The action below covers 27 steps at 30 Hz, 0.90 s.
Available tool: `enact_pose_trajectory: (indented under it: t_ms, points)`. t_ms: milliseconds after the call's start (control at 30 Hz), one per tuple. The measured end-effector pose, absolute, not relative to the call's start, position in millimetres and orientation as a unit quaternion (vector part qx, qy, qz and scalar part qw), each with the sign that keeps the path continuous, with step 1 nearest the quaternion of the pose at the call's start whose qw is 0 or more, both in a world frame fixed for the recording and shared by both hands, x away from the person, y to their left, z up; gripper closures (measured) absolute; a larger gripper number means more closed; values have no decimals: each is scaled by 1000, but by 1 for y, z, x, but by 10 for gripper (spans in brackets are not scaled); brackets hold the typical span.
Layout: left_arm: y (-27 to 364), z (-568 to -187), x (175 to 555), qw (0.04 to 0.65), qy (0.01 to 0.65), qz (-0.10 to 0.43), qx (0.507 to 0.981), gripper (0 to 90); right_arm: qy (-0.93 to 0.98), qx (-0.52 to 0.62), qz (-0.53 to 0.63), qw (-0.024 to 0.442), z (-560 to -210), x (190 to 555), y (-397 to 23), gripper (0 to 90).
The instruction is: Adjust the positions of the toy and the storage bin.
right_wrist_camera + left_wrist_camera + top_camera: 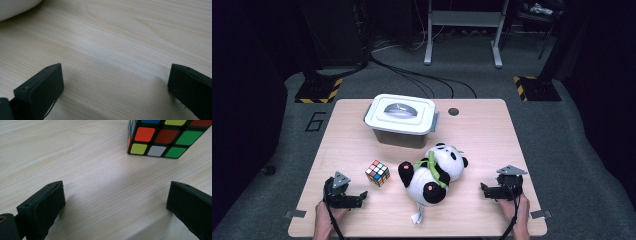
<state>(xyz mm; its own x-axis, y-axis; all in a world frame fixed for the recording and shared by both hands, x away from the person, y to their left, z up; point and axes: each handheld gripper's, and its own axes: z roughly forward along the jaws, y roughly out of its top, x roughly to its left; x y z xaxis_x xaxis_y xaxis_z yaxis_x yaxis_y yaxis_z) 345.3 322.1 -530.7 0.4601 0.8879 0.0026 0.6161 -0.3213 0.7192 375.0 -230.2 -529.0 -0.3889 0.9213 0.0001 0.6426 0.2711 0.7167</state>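
Resting both tools on the surface (492, 130), left tool (362, 196) and right tool (484, 189) wide and empty, we judge the cube (377, 173) and panda (434, 172) untouched, everything left.

high view: above, facing forward-down on table (482, 135) | gripper views: low, close to tabletop | shared: cube (165, 137)

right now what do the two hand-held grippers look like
Both are black. The left hand-held gripper and right hand-held gripper each carry a grey three-cornered plate on top and trail a black cable toward the person. Each ends in two blocky black jaws with small holes near the tips. No sleeves are visible.
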Motion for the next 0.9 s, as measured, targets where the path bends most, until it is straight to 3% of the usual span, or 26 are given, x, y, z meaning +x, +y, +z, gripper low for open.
enact_pose_trajectory:
  t_ms: [900]
  points:
    - [310,-508,346,353,449,202,796,0,767,510,325,215,-529,375,-230,0]
